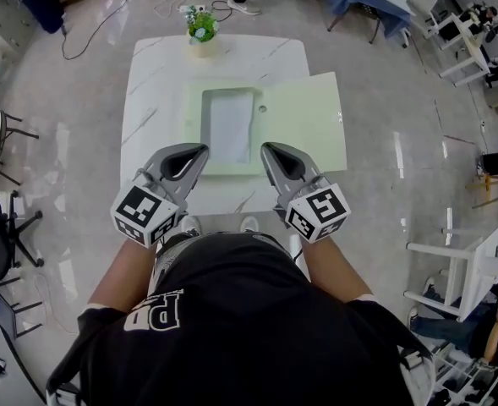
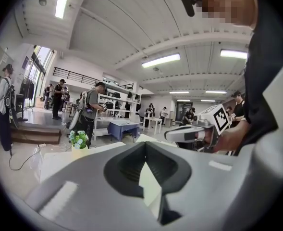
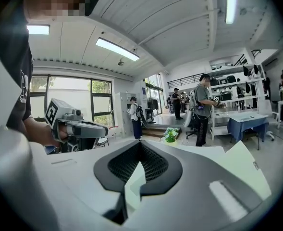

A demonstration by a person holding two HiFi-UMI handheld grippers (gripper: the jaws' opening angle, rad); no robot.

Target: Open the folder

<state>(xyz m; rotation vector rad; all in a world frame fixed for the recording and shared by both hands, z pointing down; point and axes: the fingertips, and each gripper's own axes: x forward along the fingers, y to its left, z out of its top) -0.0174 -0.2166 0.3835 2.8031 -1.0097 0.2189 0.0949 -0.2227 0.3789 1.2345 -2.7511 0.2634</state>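
Looking down at the white table (image 1: pixel 155 66), I judge the opening itself done. The pale green folder (image 1: pixel 193 134) lies flat near the middle of it, with its cover (image 1: pixel 303 125) swung out to the right and a white sheet (image 1: pixel 230 125) showing inside. My left claw (image 1: pixel 201 150) and right claw (image 1: pixel 266 148) hang over the folder's near edge, each pressed together on nothing, tips meeting. The next move calls only for keeping both clear of the cover, so nothing drags it shut. A small potted plant (image 1: pixel 202 28) stands at the far edge, apart from the folder. The claws hide the folder's near corners, my chest cuts off the table's near edge, and a tiny mark (image 1: pixel 261 106) by the fold is too small to name.
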